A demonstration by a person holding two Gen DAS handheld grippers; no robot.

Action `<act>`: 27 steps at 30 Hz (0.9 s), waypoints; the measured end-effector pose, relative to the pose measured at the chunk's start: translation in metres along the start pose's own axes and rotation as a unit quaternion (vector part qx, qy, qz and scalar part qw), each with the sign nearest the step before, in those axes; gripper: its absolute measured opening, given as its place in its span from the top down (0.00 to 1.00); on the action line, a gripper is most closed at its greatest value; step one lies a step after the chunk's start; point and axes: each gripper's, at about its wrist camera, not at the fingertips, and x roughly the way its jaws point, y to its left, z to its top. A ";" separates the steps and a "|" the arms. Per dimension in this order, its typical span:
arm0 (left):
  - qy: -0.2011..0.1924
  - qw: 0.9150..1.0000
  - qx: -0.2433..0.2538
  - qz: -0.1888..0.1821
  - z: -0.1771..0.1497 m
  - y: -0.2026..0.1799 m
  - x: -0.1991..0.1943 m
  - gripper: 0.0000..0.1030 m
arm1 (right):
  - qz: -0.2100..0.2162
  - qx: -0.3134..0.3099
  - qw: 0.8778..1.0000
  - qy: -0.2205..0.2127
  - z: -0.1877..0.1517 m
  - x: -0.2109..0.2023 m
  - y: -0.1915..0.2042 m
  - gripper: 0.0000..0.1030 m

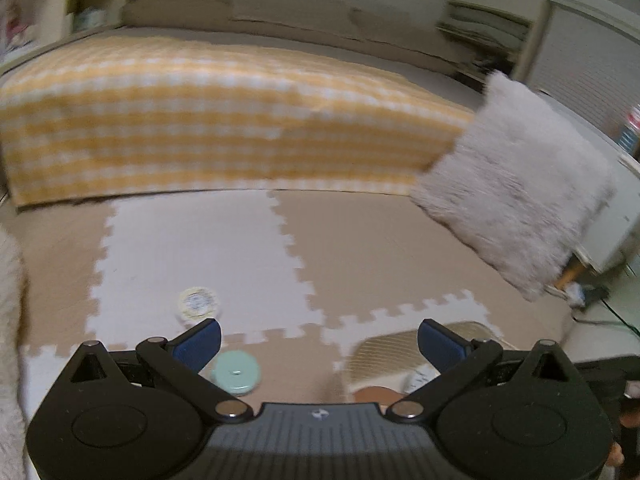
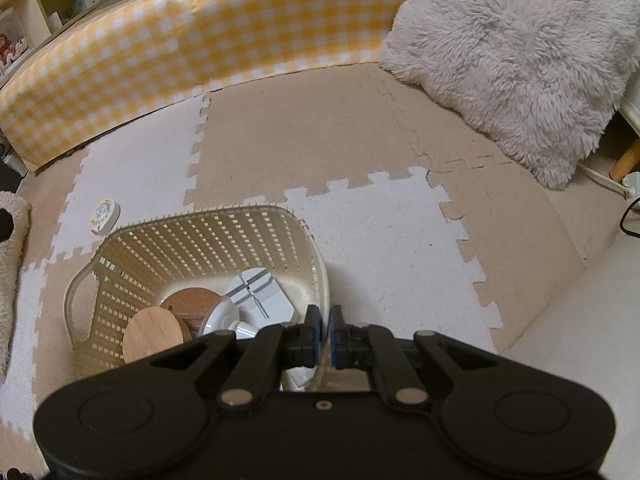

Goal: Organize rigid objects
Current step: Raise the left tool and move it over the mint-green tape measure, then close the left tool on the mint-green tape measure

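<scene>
My left gripper (image 1: 320,336) hangs wide open above the foam mat, with nothing between its blue pads. Below its left finger a mint-green round disc (image 1: 236,376) lies on the mat. A white and yellow round tin (image 1: 198,302) sits a little farther off. The cream lattice basket (image 1: 400,354) shows under the right finger. My right gripper (image 2: 325,320) is shut on the near right rim of that basket (image 2: 200,220). Inside lie a wooden disc (image 2: 152,336), a cork round (image 2: 192,300), a white square piece (image 2: 260,292) and a white round lid (image 2: 222,320). The round tin (image 2: 105,212) stands left of the basket.
A yellow checked mattress edge (image 2: 180,40) borders the far side of the puzzle mat (image 2: 380,240). A fluffy grey cushion (image 2: 512,60) leans at the far right. A fuzzy beige thing (image 2: 10,260) sits at the left edge. Cables (image 2: 628,216) lie at the right.
</scene>
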 end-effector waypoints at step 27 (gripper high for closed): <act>0.051 0.997 -0.029 0.055 -0.056 0.059 0.090 0.00 | -0.005 -0.010 1.000 -0.005 0.000 -0.002 0.002 0.94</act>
